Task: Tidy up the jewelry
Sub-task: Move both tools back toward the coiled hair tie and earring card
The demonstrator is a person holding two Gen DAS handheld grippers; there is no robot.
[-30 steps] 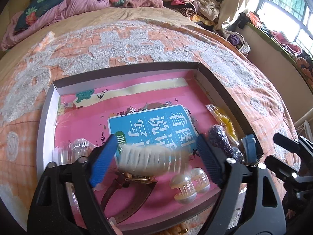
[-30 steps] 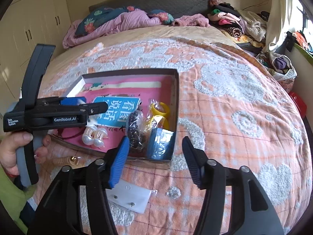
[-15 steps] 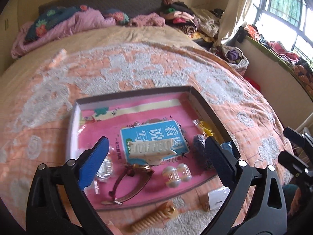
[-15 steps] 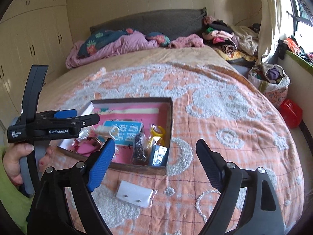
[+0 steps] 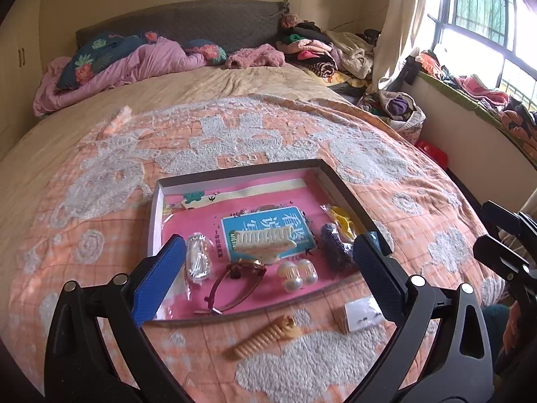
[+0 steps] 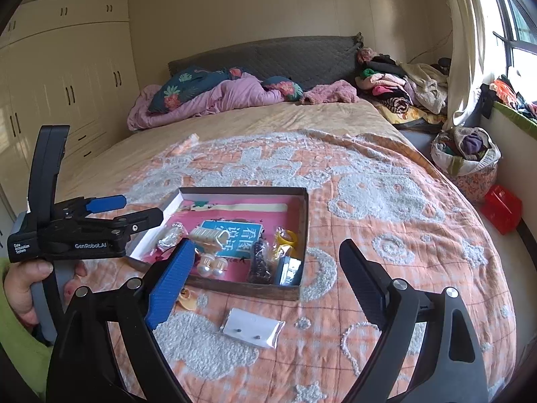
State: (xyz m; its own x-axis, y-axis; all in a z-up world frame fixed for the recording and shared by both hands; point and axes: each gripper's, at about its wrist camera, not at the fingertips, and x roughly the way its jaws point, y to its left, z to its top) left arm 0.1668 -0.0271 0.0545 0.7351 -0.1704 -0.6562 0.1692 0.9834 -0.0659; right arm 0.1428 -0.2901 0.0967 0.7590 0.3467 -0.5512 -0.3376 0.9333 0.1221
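Note:
A shallow box (image 5: 349, 198) with a pink lining lies on the bed. In it are a cream claw clip (image 5: 265, 242), two pearl clips (image 5: 297, 273), a brown clip (image 5: 235, 283), a clear packet (image 5: 198, 262), dark beads (image 5: 335, 250) and yellow rings (image 5: 342, 220). A tan spiral clip (image 5: 265, 336) and a small earring packet (image 5: 364, 312) lie on the blanket in front of the box. My left gripper (image 5: 268, 282) is open and empty above the box's near edge. My right gripper (image 6: 265, 282) is open and empty, above the earring packet (image 6: 251, 327) and the box (image 6: 303, 215).
The orange and white blanket (image 6: 386, 208) covers the bed. Pink bedding and pillows (image 6: 214, 95) lie at the headboard. Piled clothes (image 6: 396, 84) sit at the far right. A basket (image 6: 466, 158) and a red box (image 6: 501, 208) stand on the floor by the window wall.
My left gripper let go of the cream claw clip, which now lies in the box, and drew back and up. My right gripper also drew back and rose.

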